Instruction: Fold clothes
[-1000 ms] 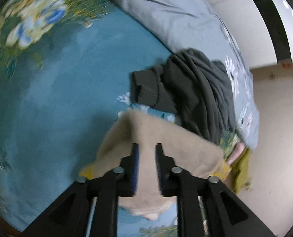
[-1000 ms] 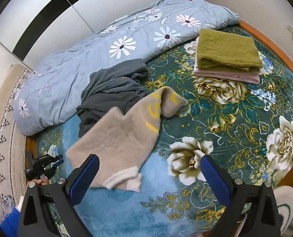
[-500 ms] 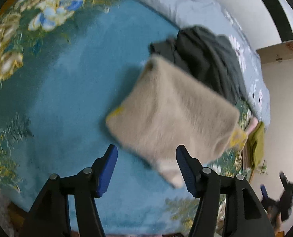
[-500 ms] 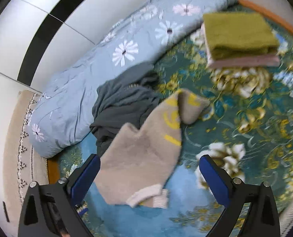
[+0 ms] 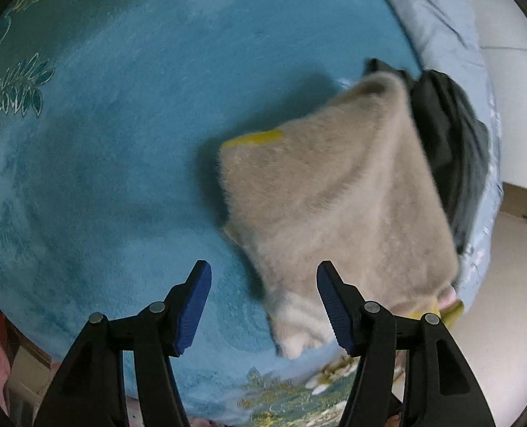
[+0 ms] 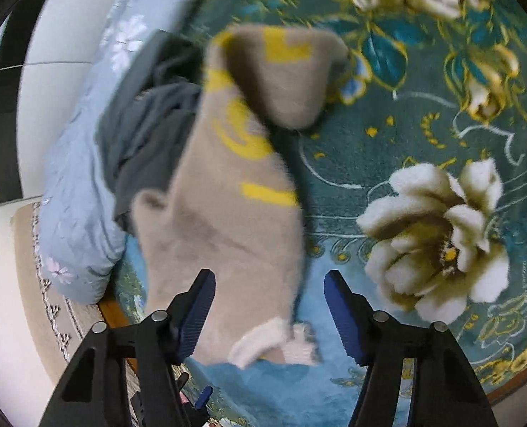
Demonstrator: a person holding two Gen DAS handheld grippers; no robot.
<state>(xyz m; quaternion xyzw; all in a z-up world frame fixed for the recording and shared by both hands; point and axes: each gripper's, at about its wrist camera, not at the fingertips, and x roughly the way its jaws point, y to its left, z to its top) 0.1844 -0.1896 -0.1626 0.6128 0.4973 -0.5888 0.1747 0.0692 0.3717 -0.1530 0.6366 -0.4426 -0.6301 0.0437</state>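
Note:
A fuzzy beige sweater (image 5: 334, 206) with yellow marks lies partly folded on the blue-green floral blanket (image 5: 121, 142). My left gripper (image 5: 263, 302) hovers open at the sweater's near edge, its right finger over the pale cuff (image 5: 295, 341). In the right wrist view the same beige sweater (image 6: 228, 195) stretches away from me, one sleeve folded over at the far end. My right gripper (image 6: 269, 309) is open just above its white cuffed hem (image 6: 270, 341), holding nothing.
A dark grey garment (image 6: 146, 121) lies bunched beside the sweater, against a rolled light-blue daisy quilt (image 6: 75, 185). The dark grey garment (image 5: 452, 149) is at the right in the left wrist view. A fringed rug (image 6: 36, 284) covers the floor beyond the bed's wooden edge.
My left gripper let go of the sweater, opened and drew back. The right gripper dropped closer, over the sweater's hem.

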